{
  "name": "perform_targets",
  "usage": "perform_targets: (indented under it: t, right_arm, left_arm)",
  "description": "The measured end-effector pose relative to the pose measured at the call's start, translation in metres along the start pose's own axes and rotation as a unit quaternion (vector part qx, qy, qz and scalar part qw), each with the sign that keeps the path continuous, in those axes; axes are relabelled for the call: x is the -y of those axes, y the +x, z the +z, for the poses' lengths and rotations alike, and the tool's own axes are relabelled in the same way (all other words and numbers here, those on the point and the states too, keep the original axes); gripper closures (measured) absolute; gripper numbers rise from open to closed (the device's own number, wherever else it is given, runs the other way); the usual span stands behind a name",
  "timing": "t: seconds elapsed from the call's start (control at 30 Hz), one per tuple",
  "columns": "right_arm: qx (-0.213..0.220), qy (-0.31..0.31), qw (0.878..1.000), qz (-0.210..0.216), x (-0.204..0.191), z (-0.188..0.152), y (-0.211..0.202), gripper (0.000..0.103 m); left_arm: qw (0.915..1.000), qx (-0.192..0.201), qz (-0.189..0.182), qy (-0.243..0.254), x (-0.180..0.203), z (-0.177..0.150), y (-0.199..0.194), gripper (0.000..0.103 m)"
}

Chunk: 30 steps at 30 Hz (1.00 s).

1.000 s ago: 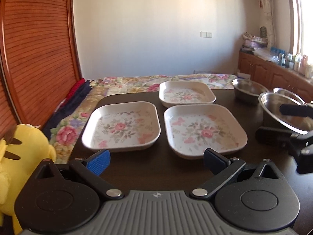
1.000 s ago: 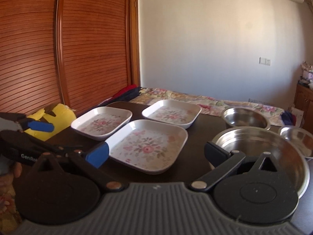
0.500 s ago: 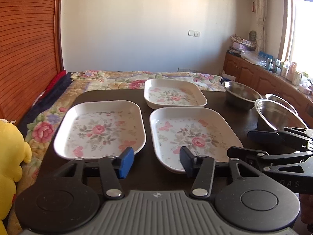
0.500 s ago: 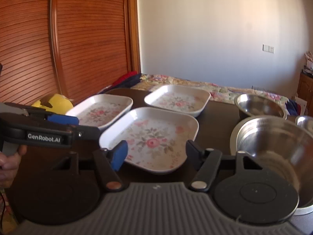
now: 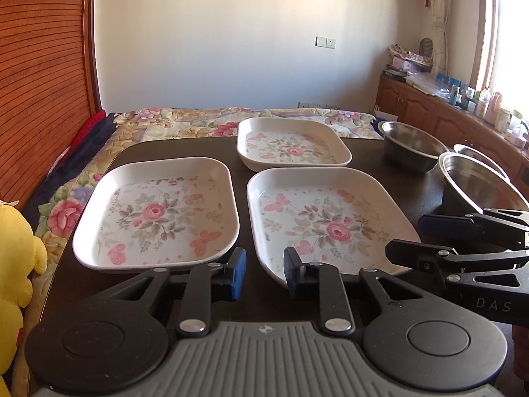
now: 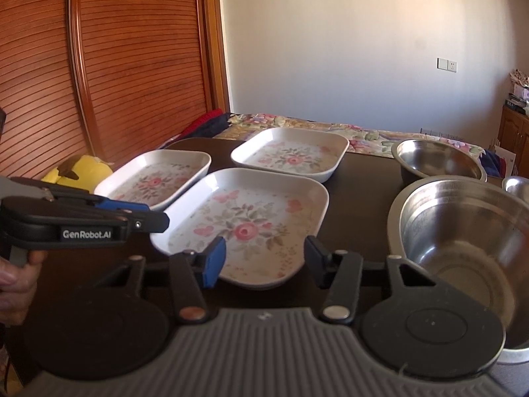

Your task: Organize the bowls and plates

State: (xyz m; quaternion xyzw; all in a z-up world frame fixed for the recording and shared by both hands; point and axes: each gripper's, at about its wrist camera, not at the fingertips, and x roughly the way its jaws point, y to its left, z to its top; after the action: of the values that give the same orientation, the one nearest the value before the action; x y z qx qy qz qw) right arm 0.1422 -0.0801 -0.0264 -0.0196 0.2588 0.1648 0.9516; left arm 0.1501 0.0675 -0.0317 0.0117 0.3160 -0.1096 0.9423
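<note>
- Plates first: we see three white rounded-square plates with pink rose prints on a dark brown table (image 5: 172,147), none stacked.
- From the left wrist view, the near-left floral plate (image 5: 155,211) lies at 11 o'clock, the near-right floral plate (image 5: 327,221) at 1 o'clock, just beside it but apart, and the far floral plate (image 5: 292,145) at 12 o'clock beyond them.
- We see three shiny steel bowls at 2 o'clock: a far steel bowl (image 5: 410,145), a large near steel bowl (image 5: 479,185), and a third steel bowl's rim (image 5: 479,157) behind it.
- Our left gripper (image 5: 264,273) hangs low before the gap between the two near plates, fingers narrowly apart, pinching nothing.
- Our right gripper (image 6: 264,261) faces the near-right plate's front edge, fingers spread, nothing between them.
- A yellow plush toy (image 5: 15,248) sits at 9 o'clock off the table.
</note>
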Motion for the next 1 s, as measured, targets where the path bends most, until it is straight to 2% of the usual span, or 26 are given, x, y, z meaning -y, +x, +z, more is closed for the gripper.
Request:
perform_targets:
  t: [0.27, 0.8, 0.9, 1.0]
  right_arm:
    - [-0.009, 0.000, 1.000, -0.020, -0.001, -0.002, 0.005, 0.049]
    - [-0.034, 0.040, 0.998, -0.017, 0.007, -0.003, 0.021, 0.050]
    - [-0.037, 0.044, 0.998, -0.018, 0.008, -0.003, 0.025, 0.056]
    - [-0.034, 0.038, 0.998, -0.029, 0.009, -0.004, 0.025, 0.067]
  left_arm:
    - [1.0000, -0.005, 0.000, 0.005, 0.002, -0.001, 0.006, 0.077]
    - [0.9999, -0.012, -0.003, 0.010, 0.005, -0.002, 0.016, 0.077]
    - [0.9999, -0.012, -0.002, 0.010, 0.004, -0.002, 0.017, 0.078]
    - [0.9999, -0.008, 0.002, 0.010, 0.003, -0.003, 0.017, 0.081]
